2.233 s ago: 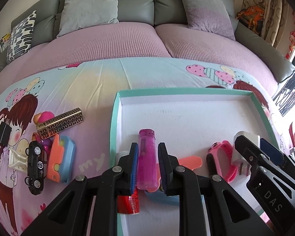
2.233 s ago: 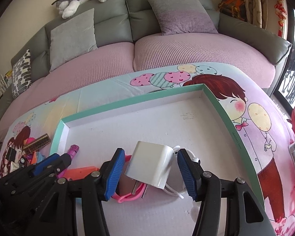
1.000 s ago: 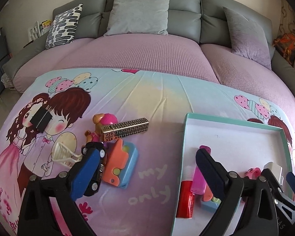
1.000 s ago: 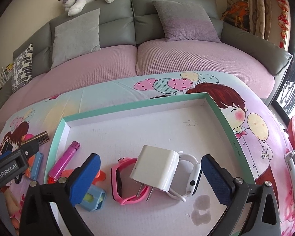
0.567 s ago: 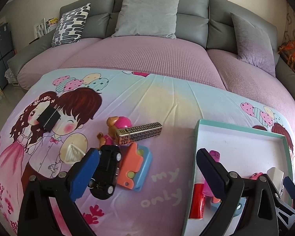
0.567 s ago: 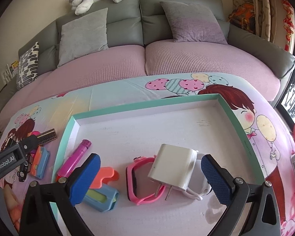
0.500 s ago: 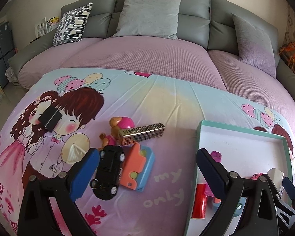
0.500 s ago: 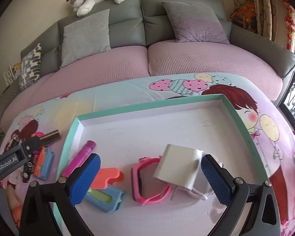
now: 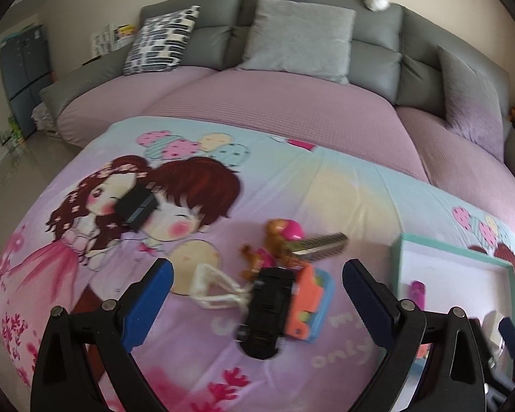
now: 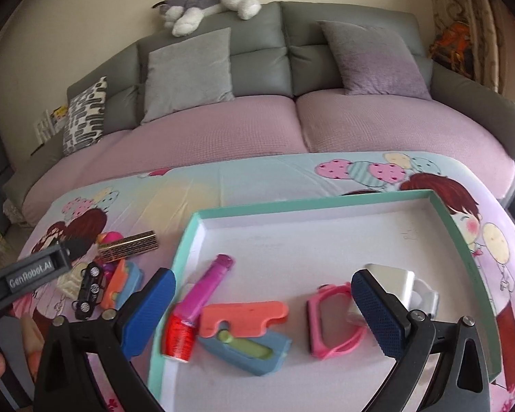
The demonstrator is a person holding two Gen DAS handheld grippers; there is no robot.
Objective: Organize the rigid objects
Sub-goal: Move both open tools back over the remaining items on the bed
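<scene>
My left gripper [image 9: 257, 304] is open and empty above a pile on the cartoon bedspread: a black toy car [image 9: 267, 312], an orange and blue toy [image 9: 309, 304], a white clip [image 9: 213, 286], a gold patterned bar [image 9: 321, 244], a pink figure [image 9: 285, 233]. My right gripper [image 10: 266, 310] is open and empty over the teal-rimmed tray [image 10: 292, 206]. The tray holds a magenta lighter [image 10: 209, 283], a red bottle [image 10: 179, 331], an orange and blue toy [image 10: 243, 326], a pink watch [image 10: 333, 319] and a white charger [image 10: 391, 283].
A small black box [image 9: 137, 207] lies on the bedspread at the far left. The tray's left corner [image 9: 400, 254] shows at the right of the left wrist view. Behind are a grey sofa with pillows [image 10: 189, 72] and a plush dog [image 10: 206, 3].
Both grippers opened and let go of the lighter and the charger in the tray. The left gripper moved left to over the toy pile. The right gripper drew back and shifted left.
</scene>
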